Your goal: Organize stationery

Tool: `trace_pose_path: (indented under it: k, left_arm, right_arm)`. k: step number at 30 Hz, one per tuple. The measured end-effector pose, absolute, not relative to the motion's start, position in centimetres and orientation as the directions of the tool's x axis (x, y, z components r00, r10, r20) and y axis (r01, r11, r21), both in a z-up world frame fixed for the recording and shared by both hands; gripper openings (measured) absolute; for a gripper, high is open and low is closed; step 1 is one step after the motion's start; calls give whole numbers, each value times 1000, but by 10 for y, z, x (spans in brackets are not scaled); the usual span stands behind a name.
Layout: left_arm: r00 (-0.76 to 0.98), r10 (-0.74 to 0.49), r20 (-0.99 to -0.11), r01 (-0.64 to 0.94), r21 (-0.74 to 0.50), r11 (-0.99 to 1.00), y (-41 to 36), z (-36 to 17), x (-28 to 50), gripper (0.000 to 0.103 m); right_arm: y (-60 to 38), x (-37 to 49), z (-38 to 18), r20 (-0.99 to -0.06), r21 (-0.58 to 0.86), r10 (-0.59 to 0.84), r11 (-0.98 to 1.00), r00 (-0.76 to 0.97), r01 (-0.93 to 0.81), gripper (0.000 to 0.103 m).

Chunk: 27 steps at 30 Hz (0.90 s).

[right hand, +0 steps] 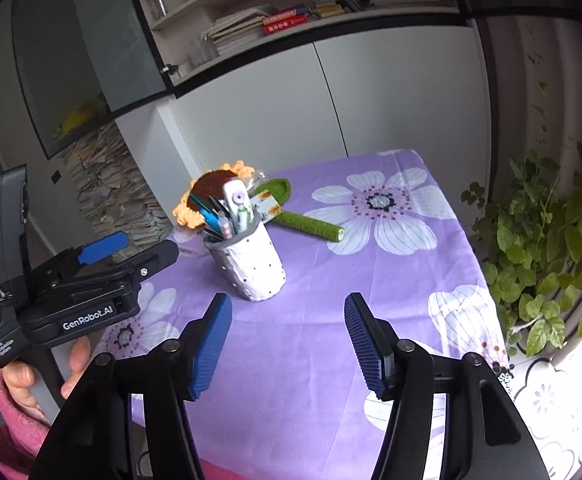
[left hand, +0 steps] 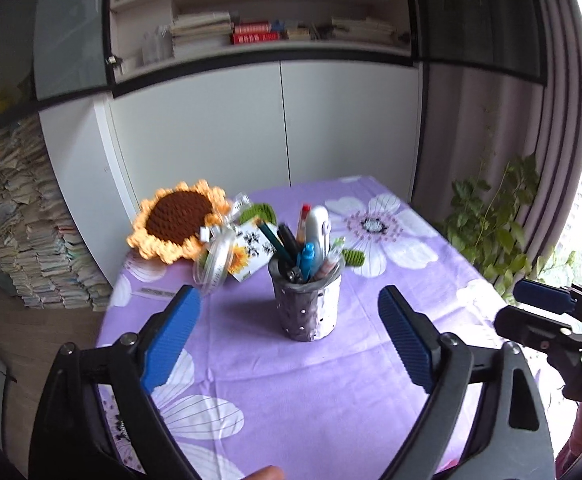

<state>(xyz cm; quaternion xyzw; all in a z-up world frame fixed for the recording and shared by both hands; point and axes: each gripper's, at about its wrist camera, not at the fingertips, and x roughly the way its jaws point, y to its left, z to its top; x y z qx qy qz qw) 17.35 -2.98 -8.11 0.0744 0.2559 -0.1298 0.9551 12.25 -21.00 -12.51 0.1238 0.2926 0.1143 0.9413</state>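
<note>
Table (left hand: 371,360): your purple flowered cloth covers it.
Crocheted sunflower (left hand: 177,220): lies behind the holder.
Pen holder (left hand: 306,304): stands upright mid-table, full of pens.
Left gripper (left hand: 289,320): your jaws gape wide, gripping nothing.
Right gripper (right hand: 288,332): jaws parted, also empty.

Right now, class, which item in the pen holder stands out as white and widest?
The white rounded tool with a purple ring, upright in the pen holder; the dark pens and blue pen beside it are slim.
</note>
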Motion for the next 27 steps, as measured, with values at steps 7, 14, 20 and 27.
trace_pose_path:
  k: [7, 14, 20, 27]
  left_arm:
    - [889, -188, -418, 242, 79, 967, -13, -51, 112, 102]
    - [927, -192, -321, 221, 58, 973, -1, -33, 69, 102]
    - [943, -199, -268, 216, 37, 976, 4, -20, 46, 102]
    - [970, -167, -179, 181, 60, 982, 12, -6, 18, 102]
  right_arm:
    - [-184, 79, -85, -431, 209, 220, 968, 875, -140, 80]
    - [-162, 44, -62, -367, 173, 204, 974, 908, -149, 81]
    - [-146, 11, -47, -296, 109, 222, 974, 929, -198, 85]
    - [-141, -10, -34, -243, 74, 209, 978, 947, -196, 86]
